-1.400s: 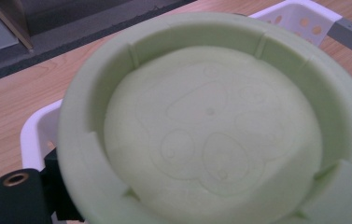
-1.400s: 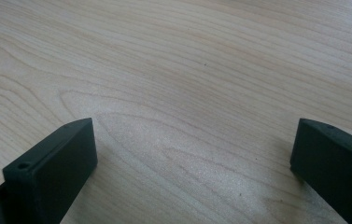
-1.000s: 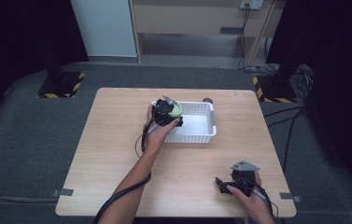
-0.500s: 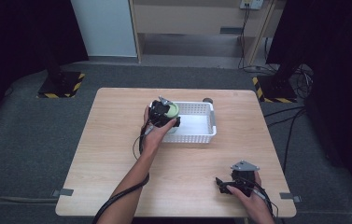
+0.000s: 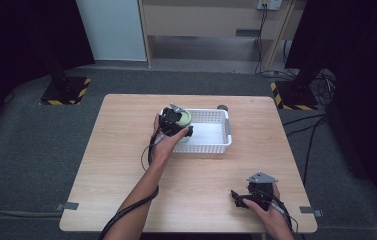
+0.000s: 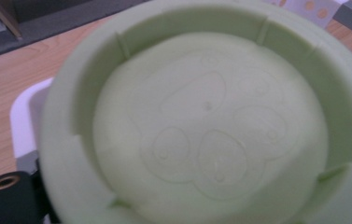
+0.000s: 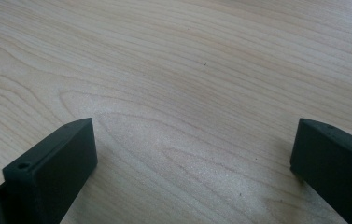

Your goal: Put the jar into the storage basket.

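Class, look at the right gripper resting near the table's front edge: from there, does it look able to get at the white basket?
Probably yes. The right gripper lies open on bare table, and nothing stands between it and the white basket. The left gripper, holding a green bowl, crowds the basket's left end only.

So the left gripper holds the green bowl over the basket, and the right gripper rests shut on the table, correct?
Not quite: the right gripper is open, its fingers wide apart over bare table in the right gripper view. The left gripper does hold the green bowl over the basket.
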Available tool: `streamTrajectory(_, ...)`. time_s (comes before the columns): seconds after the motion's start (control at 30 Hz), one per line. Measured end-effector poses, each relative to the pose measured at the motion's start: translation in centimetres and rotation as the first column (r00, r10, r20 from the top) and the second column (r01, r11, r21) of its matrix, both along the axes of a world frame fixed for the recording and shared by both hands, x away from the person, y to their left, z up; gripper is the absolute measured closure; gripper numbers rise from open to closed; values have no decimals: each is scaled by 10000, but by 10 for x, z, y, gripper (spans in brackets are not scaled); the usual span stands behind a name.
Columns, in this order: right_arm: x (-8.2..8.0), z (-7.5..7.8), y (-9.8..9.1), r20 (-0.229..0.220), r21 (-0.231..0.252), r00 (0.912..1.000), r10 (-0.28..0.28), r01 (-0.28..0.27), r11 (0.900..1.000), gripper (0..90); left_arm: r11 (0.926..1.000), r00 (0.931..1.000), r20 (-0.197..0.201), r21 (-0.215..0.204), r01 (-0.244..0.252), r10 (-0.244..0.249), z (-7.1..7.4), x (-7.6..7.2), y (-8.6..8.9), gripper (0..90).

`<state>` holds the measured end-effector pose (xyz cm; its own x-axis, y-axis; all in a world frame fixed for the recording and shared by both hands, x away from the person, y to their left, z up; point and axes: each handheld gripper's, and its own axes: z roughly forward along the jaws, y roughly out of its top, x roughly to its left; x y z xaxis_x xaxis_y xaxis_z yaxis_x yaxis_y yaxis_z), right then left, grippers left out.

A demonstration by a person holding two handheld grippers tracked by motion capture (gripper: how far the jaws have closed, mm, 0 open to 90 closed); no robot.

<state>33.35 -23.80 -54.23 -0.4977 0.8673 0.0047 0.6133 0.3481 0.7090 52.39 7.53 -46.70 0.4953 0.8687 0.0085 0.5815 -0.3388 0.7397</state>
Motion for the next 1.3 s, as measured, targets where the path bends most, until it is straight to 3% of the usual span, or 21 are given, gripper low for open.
streamTrajectory(0.07, 0, 0, 0, 3, 0, 10000, -1, 1, 10000, 3, 10000, 10000, 60, 32, -72, 72, 0, -1, 1, 1)
streamTrajectory(0.13, 0, 0, 0, -6, 0, 10000, 4, -4, 10000, 3, 9999, 10000, 14, -125, -96, 96, 0, -3, 2, 0)
streamTrajectory(0.27, 0, 0, 0, -7, 4, 10000, -1, 1, 10000, 4, 9999, 10000, 46, 116, 52, -53, 1, -8, 0, 1)
streamTrajectory(0.67, 0, 0, 0, -18, 16, 10000, -4, 4, 10000, 4, 9999, 9999, 27, -11, -144, 144, 2, -22, 7, 5)
streamTrajectory(0.87, 0, 0, 0, -8, 9, 10000, 0, 0, 10000, 4, 9991, 9992, 62, -189, -387, 388, 0, -32, 12, 8)
streamTrajectory(1.3, 0, 0, 0, -13, 4, 10000, -1, 1, 10000, 3, 9990, 9995, 183, -375, -262, 269, 7, -60, 17, 10)
